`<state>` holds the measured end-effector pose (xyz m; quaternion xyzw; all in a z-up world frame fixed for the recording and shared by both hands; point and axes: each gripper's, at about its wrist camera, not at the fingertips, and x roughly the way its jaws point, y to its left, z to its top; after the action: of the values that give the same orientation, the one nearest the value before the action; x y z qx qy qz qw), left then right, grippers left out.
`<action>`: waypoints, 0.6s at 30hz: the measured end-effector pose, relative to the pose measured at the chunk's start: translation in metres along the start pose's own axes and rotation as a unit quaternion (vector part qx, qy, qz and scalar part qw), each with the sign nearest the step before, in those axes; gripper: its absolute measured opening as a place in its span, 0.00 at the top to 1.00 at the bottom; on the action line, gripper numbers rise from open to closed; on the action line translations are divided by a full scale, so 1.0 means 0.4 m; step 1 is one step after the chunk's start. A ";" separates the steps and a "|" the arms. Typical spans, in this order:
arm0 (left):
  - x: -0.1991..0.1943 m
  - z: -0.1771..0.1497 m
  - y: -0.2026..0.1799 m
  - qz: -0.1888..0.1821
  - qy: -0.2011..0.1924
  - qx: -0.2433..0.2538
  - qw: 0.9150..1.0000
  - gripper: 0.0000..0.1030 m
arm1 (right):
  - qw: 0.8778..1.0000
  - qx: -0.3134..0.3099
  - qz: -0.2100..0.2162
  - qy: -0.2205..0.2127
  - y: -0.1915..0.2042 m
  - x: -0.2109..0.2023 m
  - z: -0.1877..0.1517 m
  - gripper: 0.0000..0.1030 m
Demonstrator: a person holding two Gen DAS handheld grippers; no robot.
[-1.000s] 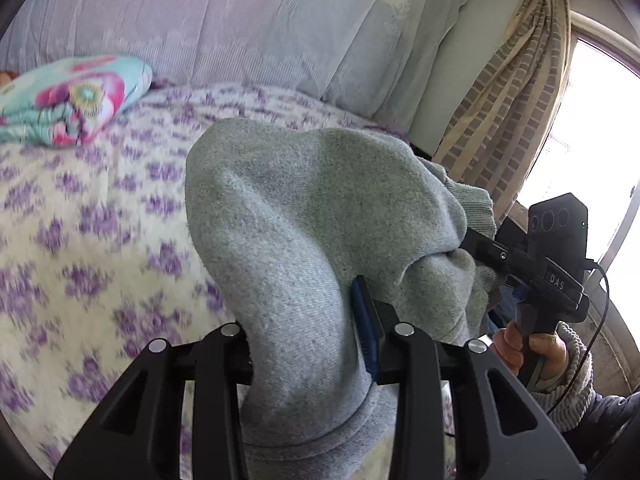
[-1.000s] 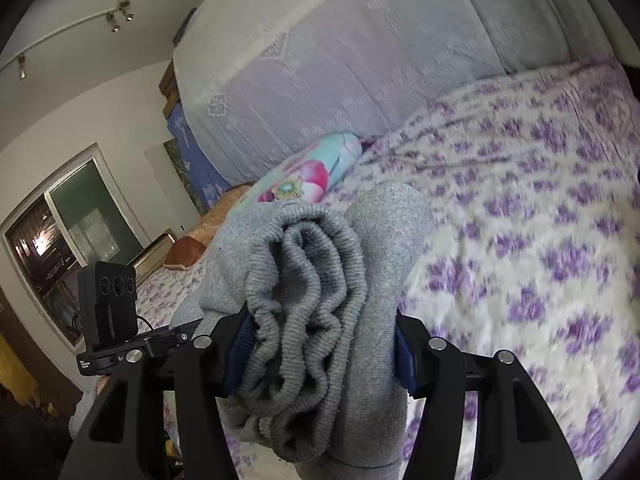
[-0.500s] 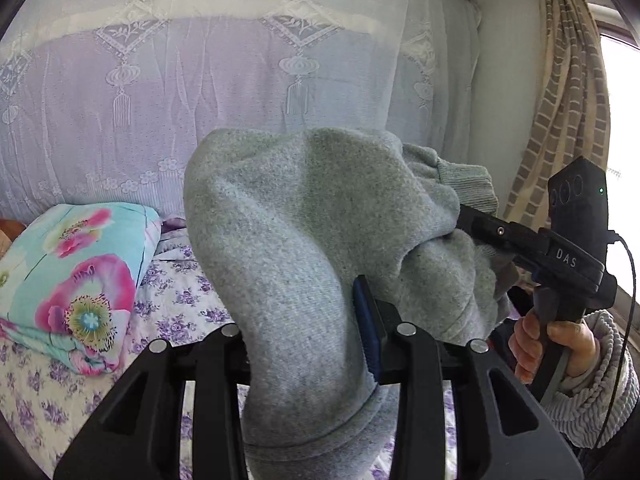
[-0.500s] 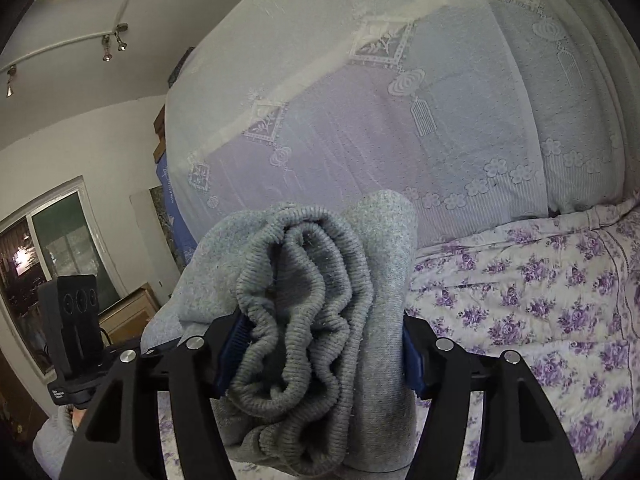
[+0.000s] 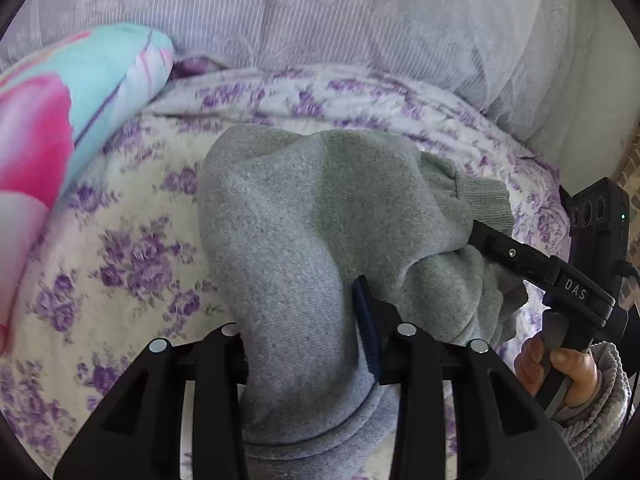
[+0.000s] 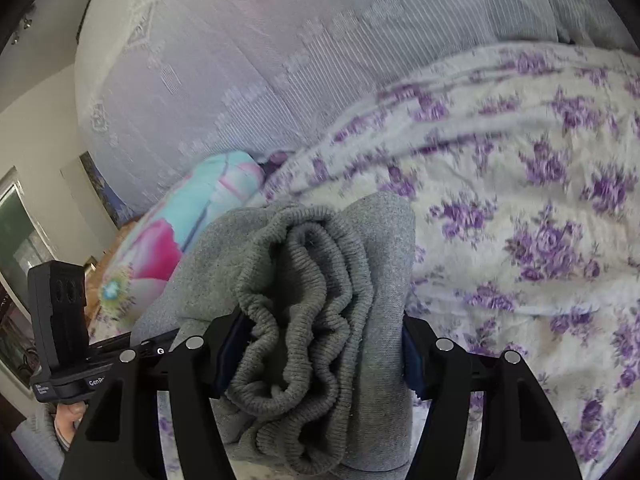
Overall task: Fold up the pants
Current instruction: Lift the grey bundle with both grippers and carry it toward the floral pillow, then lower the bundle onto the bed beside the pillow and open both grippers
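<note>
Both grippers have swung from facing the tall pale headboard half a second ago to pointing down at the bed again, carrying the grey pants with them toward the flowered bedspread (image 5: 132,240).

From the left side, the left gripper (image 5: 308,340) is clenched on a thick fold of the pants (image 5: 304,216), the soft fleece bulging up and over its fingers. To its right, the right gripper (image 5: 496,248) grips the same bundle where a ribbed band peeks out, and the person's hand (image 5: 560,368) in a knitted sleeve wraps its handle.

From the right side, the right gripper (image 6: 320,344) clamps several stacked layers of ribbed edge, bunched like an accordion between its pads. Its jaws have just been opening a little, yet the cloth sits pressed between them. They stand wide, probably because the wad is so thick.

The pants hang between the two tools, above the bedspread, held up off it as far as can be seen. Two grips close together likely keep the stacked layers from slipping apart while the bundle travels.

A bright turquoise and pink pillow (image 5: 72,112) lies at the far left, by the headboard (image 6: 248,56), well clear of the open stretch of bedspread below the bundle, which looks like the landing place. Laying the pants down flat there seems the step in hand.
</note>
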<state>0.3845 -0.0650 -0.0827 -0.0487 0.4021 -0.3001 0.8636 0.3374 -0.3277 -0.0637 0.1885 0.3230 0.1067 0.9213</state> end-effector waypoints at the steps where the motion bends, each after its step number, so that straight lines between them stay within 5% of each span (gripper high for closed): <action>1: 0.017 -0.017 0.017 0.001 -0.009 -0.004 1.000 0.56 | 1.000 0.001 -0.012 0.000 -0.021 0.025 -0.023 0.28; 4: 0.020 -0.033 0.065 -0.019 -0.027 -0.044 0.998 0.32 | 0.998 0.049 0.018 -0.034 -0.083 0.009 -0.039 0.13; 5: 0.019 -0.034 0.082 -0.022 -0.028 -0.062 0.997 0.25 | 0.998 0.047 -0.004 -0.042 -0.079 -0.004 -0.041 0.08; 8: -0.011 -0.044 0.116 -0.025 -0.047 -0.108 0.993 0.25 | 0.998 0.033 -0.018 -0.049 -0.066 -0.015 -0.038 0.08; 10: -0.061 -0.047 0.118 -0.013 -0.079 -0.119 0.990 0.27 | 0.995 0.010 -0.044 -0.093 -0.036 -0.070 -0.036 0.08; 14: -0.174 -0.039 0.051 0.005 -0.142 -0.071 0.987 0.24 | 0.973 -0.109 -0.049 -0.198 0.120 -0.194 -0.035 0.03; 18: -0.157 -0.042 -0.069 -0.008 -0.120 0.015 0.993 0.16 | 0.970 -0.174 0.014 -0.167 0.232 -0.181 -0.053 0.03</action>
<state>0.3281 -0.0501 -0.0432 -0.0747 0.2903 -0.3046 0.9041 0.2613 -0.2610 -0.0002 0.0450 0.1387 0.1410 0.9792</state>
